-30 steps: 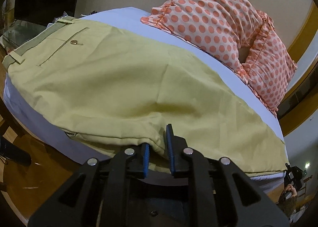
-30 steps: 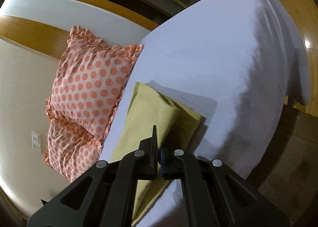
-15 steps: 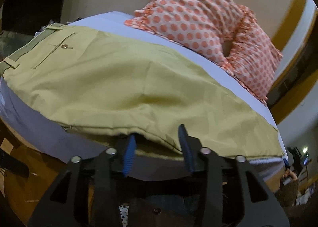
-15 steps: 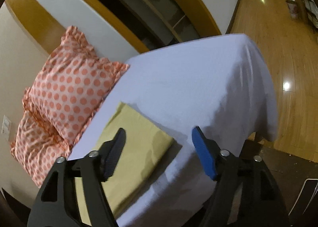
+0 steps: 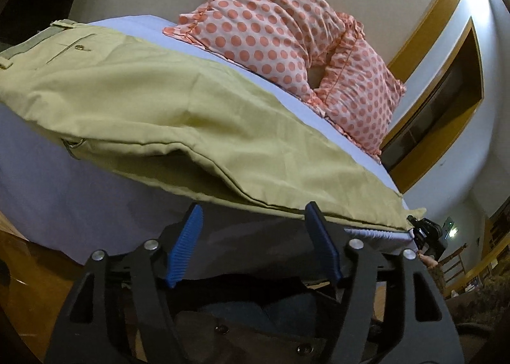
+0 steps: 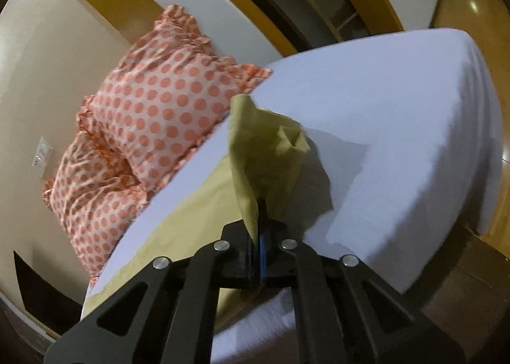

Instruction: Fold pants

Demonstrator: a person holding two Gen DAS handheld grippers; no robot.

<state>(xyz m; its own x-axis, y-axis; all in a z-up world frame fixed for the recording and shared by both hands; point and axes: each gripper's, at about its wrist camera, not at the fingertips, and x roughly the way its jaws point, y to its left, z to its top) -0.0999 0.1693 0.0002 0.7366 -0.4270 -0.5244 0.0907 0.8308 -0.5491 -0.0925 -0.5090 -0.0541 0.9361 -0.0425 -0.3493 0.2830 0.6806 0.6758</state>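
Observation:
Yellow-green pants [image 5: 165,102] lie flat along the near edge of a bed with a white sheet [image 5: 51,172], waistband at the far left, legs stacked and running right. My left gripper [image 5: 255,242] is open and empty, just below the pants' near edge at mid-leg. In the right wrist view my right gripper [image 6: 259,236] is shut on the pants' hem end [image 6: 264,153] and holds it lifted off the sheet [image 6: 382,128], the cloth standing up in a peak.
Two orange polka-dot pillows [image 5: 274,32] lean at the head of the bed, also in the right wrist view [image 6: 159,108]. The wooden floor [image 6: 497,45] lies beyond the bed's far side. A wood-framed opening [image 5: 446,89] stands at right.
My left gripper let go of the pants' edge and opened wide, dropping lower. My right gripper opened, then shut on the hem end and lifted it.

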